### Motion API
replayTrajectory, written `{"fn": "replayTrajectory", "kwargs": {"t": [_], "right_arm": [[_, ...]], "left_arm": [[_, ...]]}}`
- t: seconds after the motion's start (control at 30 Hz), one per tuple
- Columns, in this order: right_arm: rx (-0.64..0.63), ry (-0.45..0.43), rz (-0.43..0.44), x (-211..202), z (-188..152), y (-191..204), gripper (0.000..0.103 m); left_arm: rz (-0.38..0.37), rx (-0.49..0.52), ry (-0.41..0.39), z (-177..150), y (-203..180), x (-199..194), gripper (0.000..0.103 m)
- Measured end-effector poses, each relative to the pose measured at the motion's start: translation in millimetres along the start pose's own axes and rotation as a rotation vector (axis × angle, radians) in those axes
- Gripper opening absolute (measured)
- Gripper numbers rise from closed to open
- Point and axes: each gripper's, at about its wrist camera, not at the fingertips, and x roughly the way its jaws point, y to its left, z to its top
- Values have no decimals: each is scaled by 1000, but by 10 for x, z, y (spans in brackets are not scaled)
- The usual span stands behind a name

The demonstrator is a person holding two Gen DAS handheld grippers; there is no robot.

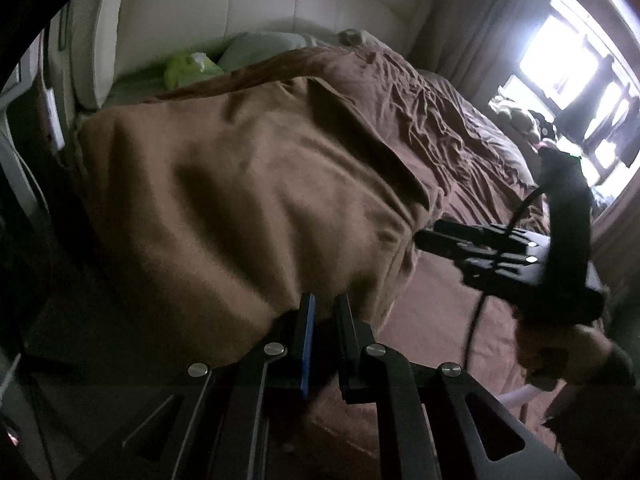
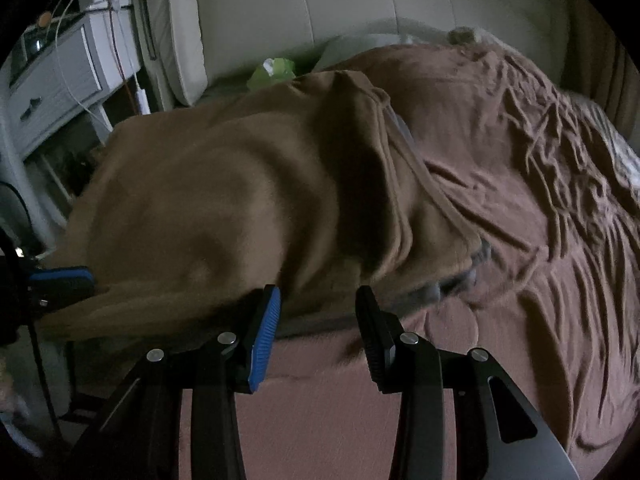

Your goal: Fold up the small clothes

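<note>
Tan-brown garment [image 1: 248, 184] spread in loose folds over the bed [image 1: 460, 128], filling the middle of both views, near hem draped toward 6 o'clock. Left gripper [image 1: 324, 312] at 6 o'clock in its own view, fingers [image 1: 307, 320] drawn narrow, nearly together, right at the garment's near edge; cloth pinched between them or not, cannot tell. Same gripper seen at 9 o'clock in the right wrist view, blue pad [image 2: 60, 274] touching the cloth edge. Right gripper [image 2: 316, 308] at 6 o'clock in its own view, fingers [image 2: 266, 332] partly apart, nothing gripped, tips just beside the hem, over the pinkish-brown bed cover [image 2: 500, 320]. From the left wrist view, right gripper at 3 o'clock, held by a hand [image 1: 560, 352]. Green item [image 1: 188, 68] and pale pillow [image 1: 260, 46] at 12 o'clock by the padded headboard [image 2: 320, 8]. White nightstand [image 2: 52, 84] at 10 o'clock.
</note>
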Motion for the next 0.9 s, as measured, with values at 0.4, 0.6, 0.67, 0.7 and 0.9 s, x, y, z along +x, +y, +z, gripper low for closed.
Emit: {"fn": "replayTrajectory", "kwargs": {"t": [0.4, 0.6, 0.67, 0.7, 0.9], "right_arm": [[29, -22, -105, -1210, -44, 66, 72], [58, -65, -148, -1957, -190, 184, 102], [65, -83, -174, -2187, -269, 211, 103], [76, -86, -188, -2321, -319, 212, 103], [112, -87, -261, -2861, -561, 289, 103]], "left_arm": [[-20, 26, -30, 22, -344, -657, 16], [-11, 51, -104, -29, -585, -1052, 89], [-18, 73, -149, -55, -701, -1228, 98], [-23, 81, -153, -55, -735, -1268, 101], [-55, 156, -177, -137, -1044, -1577, 102]]}}
